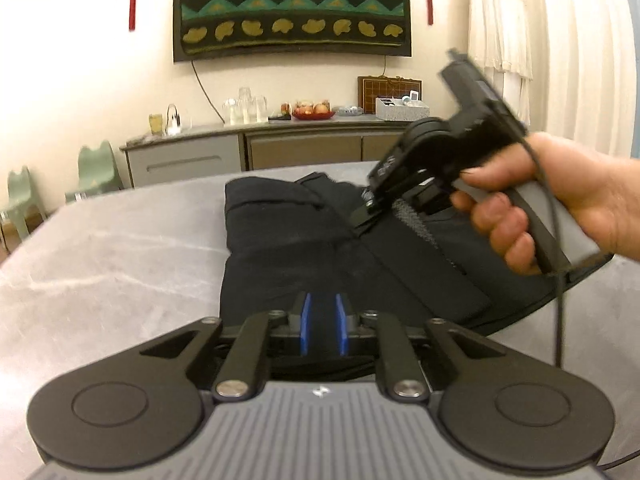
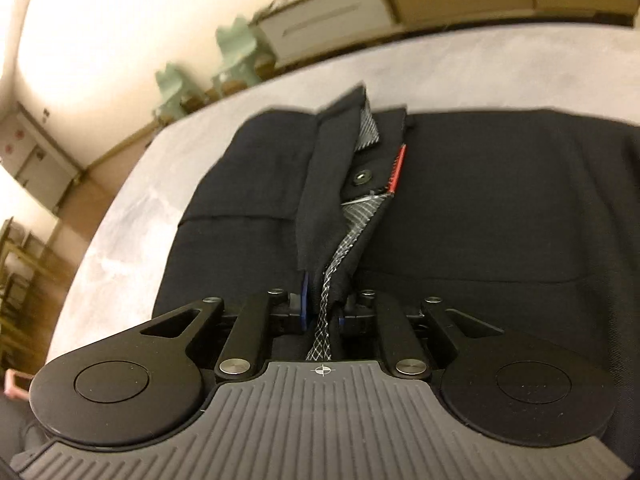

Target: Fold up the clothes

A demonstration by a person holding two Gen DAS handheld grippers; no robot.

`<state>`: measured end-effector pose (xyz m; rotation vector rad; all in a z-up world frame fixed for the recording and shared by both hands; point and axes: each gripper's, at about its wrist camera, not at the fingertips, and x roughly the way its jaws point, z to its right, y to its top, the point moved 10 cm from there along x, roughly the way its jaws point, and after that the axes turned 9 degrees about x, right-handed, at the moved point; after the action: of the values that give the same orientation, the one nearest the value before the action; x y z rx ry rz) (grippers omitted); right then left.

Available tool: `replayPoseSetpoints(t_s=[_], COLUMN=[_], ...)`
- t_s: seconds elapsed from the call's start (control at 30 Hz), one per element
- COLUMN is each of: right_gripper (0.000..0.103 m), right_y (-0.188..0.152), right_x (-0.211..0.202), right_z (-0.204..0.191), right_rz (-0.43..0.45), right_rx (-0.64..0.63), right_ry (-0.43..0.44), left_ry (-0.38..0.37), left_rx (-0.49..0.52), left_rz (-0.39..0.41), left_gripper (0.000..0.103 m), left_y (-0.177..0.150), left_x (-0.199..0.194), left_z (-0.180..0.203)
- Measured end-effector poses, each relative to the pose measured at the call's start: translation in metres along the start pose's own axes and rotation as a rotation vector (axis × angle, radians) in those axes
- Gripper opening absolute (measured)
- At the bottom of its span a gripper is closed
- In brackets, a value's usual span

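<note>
Dark navy trousers point(image 1: 288, 248) lie flat on a grey table point(image 1: 120, 260), waist end toward me. My left gripper point(image 1: 324, 320) hovers over the near edge of the cloth with its blue pads a narrow gap apart; nothing is pinched between them. In the left wrist view a hand point(image 1: 560, 208) holds my right gripper point(image 1: 366, 216), tips down at the open fly. The right wrist view shows the right gripper point(image 2: 322, 304) shut on the fly flap of the trousers point(image 2: 480, 200), grey patterned lining point(image 2: 344, 248) running between the pads. A snap button point(image 2: 362, 177) and a red tab point(image 2: 396, 172) show farther along the fly.
A sideboard point(image 1: 280, 144) along the far wall carries glasses, a fruit bowl point(image 1: 314, 110) and a box. Two green chairs point(image 1: 96, 168) stand at the table's far left. The right gripper's cable point(image 1: 560, 300) hangs over the trousers' right edge. Bare table point(image 2: 480, 72) lies beyond the trousers.
</note>
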<state>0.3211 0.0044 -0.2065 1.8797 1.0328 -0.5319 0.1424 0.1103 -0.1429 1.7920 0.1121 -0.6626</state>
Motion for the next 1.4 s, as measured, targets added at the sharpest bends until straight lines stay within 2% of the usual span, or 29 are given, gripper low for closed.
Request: replayPoseSetpoints(t_s=[0.13,0.23,0.43,0.53,0.6,0.63,0.7,0.73,0.8,0.83,0.93,1.0,1.07,1.1,1.13,1.17,1.27,1.3,1.37,1.4], right_gripper=[0.010,0.010,0.010,0.014,0.035,0.055,0.059,0.059,0.058,0.057,0.058,0.057,0.046,0.041,0.031,0.027,0.025,0.027,0.054,0.057], right_y=[-0.008,-0.012,-0.014,-0.017,-0.010,-0.003,0.016,0.025,0.034,0.037,0.040,0.041,0.045,0.052,0.059,0.065,0.074,0.075,0.077,0.079], right_x=[-0.006,-0.013,-0.014,-0.017,-0.022,-0.030,-0.055,-0.062,-0.052,-0.040,0.021,0.064,0.099,0.106,0.111,0.114,0.110,0.107,0.090,0.073], right_z=[0.003,0.001,0.001,0.004,0.005,0.001,-0.011,-0.025,-0.067,-0.089,-0.135,-0.139,-0.136,-0.134,-0.132,-0.131,-0.124,-0.124,-0.119,-0.115], right_rz=[0.064,0.106,0.109,0.108,0.113,0.151,0.280,0.318,0.297,0.264,0.087,-0.024,-0.097,-0.089,-0.077,-0.061,-0.002,0.014,0.038,0.051], right_rx=[-0.029,-0.025,-0.056,-0.063,-0.079,-0.100,-0.162,-0.196,-0.271,-0.311,-0.378,-0.404,-0.418,-0.416,-0.404,-0.383,-0.356,-0.349,-0.299,-0.255], right_ry=[-0.075,-0.089,-0.186,-0.218,-0.262,-0.299,-0.383,-0.391,-0.307,-0.253,-0.163,-0.205,-0.264,-0.280,-0.287,-0.286,-0.246,-0.224,-0.155,-0.112], left_ry=[0.002,0.007,0.024,0.031,0.050,0.061,0.084,0.095,0.097,0.070,-0.026,-0.093,-0.119,-0.121,-0.122,-0.110,-0.088,-0.085,-0.075,-0.067], left_rx=[-0.036,-0.057,-0.058,-0.077,-0.104,-0.127,-0.180,-0.209,-0.262,-0.290,-0.379,-0.417,-0.420,-0.410,-0.400,-0.387,-0.363,-0.361,-0.348,-0.342], left_rz=[-0.012,-0.012,-0.021,-0.035,-0.037,-0.029,-0.016,-0.011,-0.025,-0.043,-0.098,-0.127,-0.148,-0.154,-0.160,-0.168,-0.182,-0.186,-0.192,-0.192], left_gripper=[0.014,0.014,0.014,0.014,0.014,0.015,0.021,0.027,0.029,0.029,0.030,0.031,0.030,0.030,0.021,0.015,0.013,0.013,0.014,0.015], left_y=[0.001,0.002,0.004,0.003,0.004,0.005,0.008,0.009,0.008,0.005,-0.006,-0.013,-0.015,-0.016,-0.017,-0.018,-0.019,-0.019,-0.017,-0.015], left_x=[0.001,0.001,0.007,0.012,0.011,0.009,0.006,0.006,0.012,0.019,0.036,0.040,0.042,0.042,0.041,0.040,0.038,0.038,0.039,0.041], left_z=[-0.018,-0.029,-0.038,-0.043,-0.050,-0.057,-0.071,-0.079,-0.091,-0.092,-0.092,-0.087,-0.085,-0.084,-0.084,-0.084,-0.084,-0.084,-0.083,-0.081])
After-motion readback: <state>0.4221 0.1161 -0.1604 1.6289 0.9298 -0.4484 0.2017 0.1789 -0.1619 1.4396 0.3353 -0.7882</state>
